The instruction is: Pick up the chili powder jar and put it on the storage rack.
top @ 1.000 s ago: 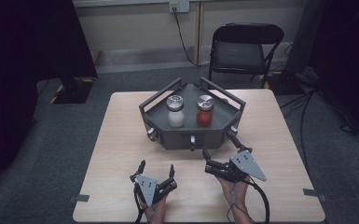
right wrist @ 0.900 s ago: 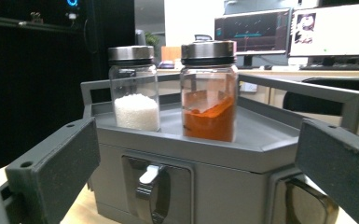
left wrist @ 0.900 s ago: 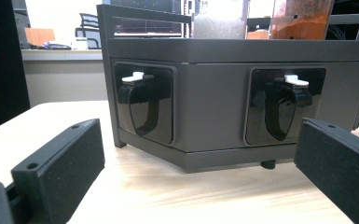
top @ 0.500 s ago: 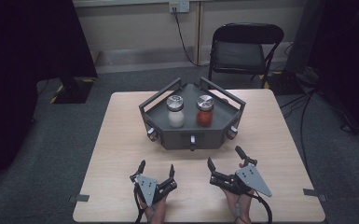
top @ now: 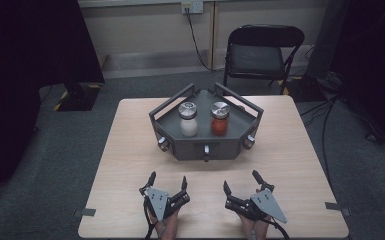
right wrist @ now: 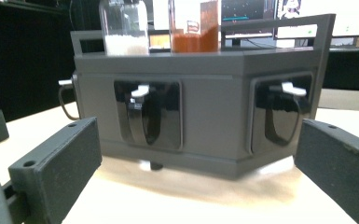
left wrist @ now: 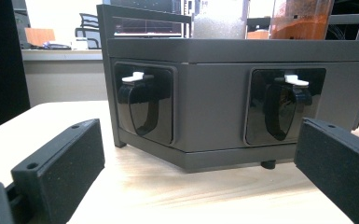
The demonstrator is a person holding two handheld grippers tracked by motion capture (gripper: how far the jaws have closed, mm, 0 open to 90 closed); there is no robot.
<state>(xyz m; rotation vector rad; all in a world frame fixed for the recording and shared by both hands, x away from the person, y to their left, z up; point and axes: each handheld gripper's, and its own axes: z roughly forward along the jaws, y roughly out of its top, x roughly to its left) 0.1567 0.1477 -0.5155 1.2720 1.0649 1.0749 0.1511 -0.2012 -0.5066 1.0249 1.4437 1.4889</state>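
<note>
A grey angular caddy (top: 205,148) stands mid-table with rails around its top. On it are a white-filled jar (top: 188,120) and a red-filled jar (top: 220,120), both with metal lids. My left gripper (top: 168,178) and right gripper (top: 240,180) rest side by side near the front edge, both open, empty and pointing at the caddy. In the left gripper view the wide-apart jaws of the left gripper (left wrist: 200,172) frame the caddy (left wrist: 214,107) and its black latches (left wrist: 142,105). The right gripper (right wrist: 200,172) faces the caddy (right wrist: 214,107) the same way.
The wooden table (top: 130,150) has bare surface between the grippers and the caddy and on both sides. A black folding chair (top: 260,55) stands behind the far edge. Cables lie on the floor at the right (top: 330,110).
The right gripper has swung from pointing sideways to the left to pointing forward at the caddy, and has settled nearer the front edge. The left gripper has stayed put.
</note>
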